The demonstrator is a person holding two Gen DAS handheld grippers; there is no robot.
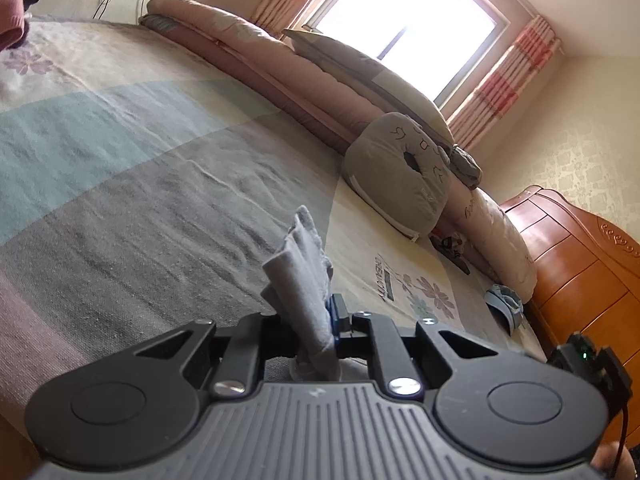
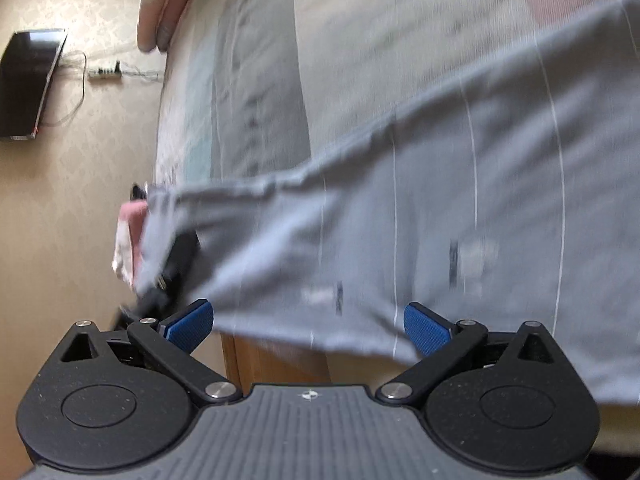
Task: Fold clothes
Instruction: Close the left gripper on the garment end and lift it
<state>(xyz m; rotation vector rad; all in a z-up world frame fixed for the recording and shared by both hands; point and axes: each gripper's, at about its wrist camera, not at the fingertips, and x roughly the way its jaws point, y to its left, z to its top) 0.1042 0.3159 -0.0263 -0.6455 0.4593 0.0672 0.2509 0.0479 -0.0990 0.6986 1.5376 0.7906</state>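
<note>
My left gripper is shut on a bunched fold of a grey garment, which sticks up between its jaws above the bed. In the right wrist view the same grey garment, with thin white stripes, hangs stretched across the frame, blurred. The left gripper shows there too, gripping the garment's left end. My right gripper is open, its blue pads wide apart just below the garment's lower edge, holding nothing.
The bed has a patchwork cover in blue, grey and beige. Rolled quilts and pillows and a grey cushion line its far side below a bright window. A wooden headboard stands at right. A black device and a power strip lie on the floor.
</note>
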